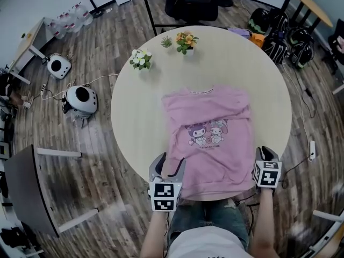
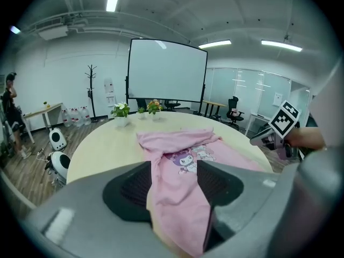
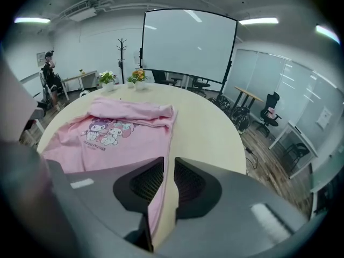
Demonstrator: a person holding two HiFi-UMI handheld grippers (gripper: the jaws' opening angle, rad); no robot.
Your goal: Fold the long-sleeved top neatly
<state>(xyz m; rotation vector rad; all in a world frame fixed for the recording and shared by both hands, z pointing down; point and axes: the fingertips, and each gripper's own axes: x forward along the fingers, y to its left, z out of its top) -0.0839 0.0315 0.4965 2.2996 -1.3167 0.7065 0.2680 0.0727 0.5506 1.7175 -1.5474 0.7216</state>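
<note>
Jaws first: on our left gripper (image 2: 173, 168) they stand partway apart, closed onto a thick bunch of the pink long-sleeved top (image 2: 188, 155), which fills the gap from pad to pad and runs down into the throat. On our right gripper (image 3: 168, 164) they are almost together, and the top's thin side edge is pinched in the slim gap, with a sliver of pale tabletop showing just beside the cloth. From the head view we see the top lying face up on the round table (image 1: 134, 117), its cartoon print towards us, collar on the far side and hem at the near rim. No sleeve lies spread out to either side; cloth is gathered along the shoulders. We hold the two near hem corners — left gripper at the left one, right gripper at the right one. At the table's far side stand three small flower pots (image 1: 141, 59), well apart from the top.
</note>
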